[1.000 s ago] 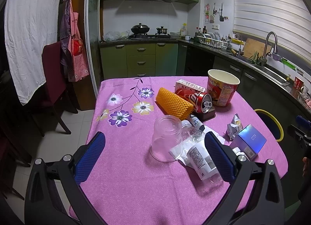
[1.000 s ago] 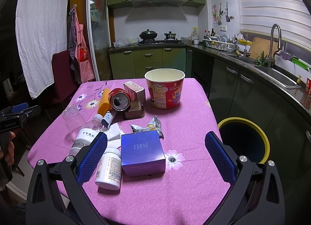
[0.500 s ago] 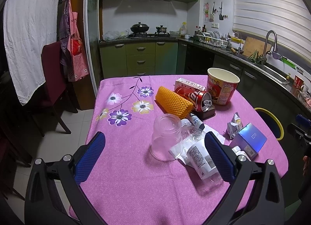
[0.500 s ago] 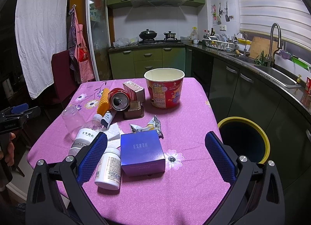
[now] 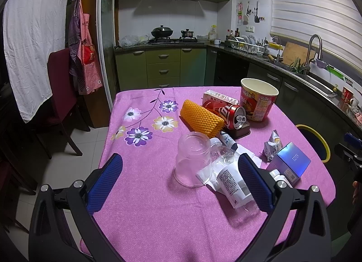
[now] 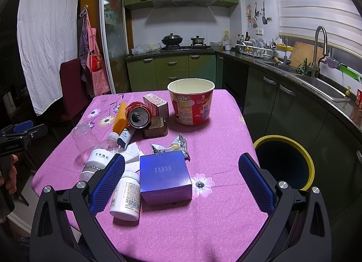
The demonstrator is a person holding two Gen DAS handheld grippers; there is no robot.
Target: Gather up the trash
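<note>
Trash lies on a table with a pink floral cloth (image 5: 140, 196). My left gripper (image 5: 181, 182) is open, hovering before a clear plastic cup (image 5: 192, 160) and a lying clear bottle (image 5: 235, 185). Open as well, my right gripper (image 6: 181, 180) frames a blue box (image 6: 165, 177) and a white pill bottle (image 6: 125, 193). Further back sit a red can (image 6: 138, 115), an orange foam net (image 5: 200, 116), a red paper bucket (image 6: 192, 101), a small carton (image 6: 156, 103), a crumpled wrapper (image 6: 174, 146) and white tissue (image 6: 132, 152). A yellow-rimmed bin (image 6: 285, 162) stands right of the table.
A dark red chair (image 5: 61, 94) stands left of the table. Dark cabinets and a counter with a sink (image 6: 321, 83) run along the right, close to the bin. Green cabinets and a stove (image 5: 172, 38) are at the back. A hand (image 6: 9, 178) holds the left gripper's handle.
The left wrist view has shifted only slightly; the table's objects have not moved. Both grippers stay open.
</note>
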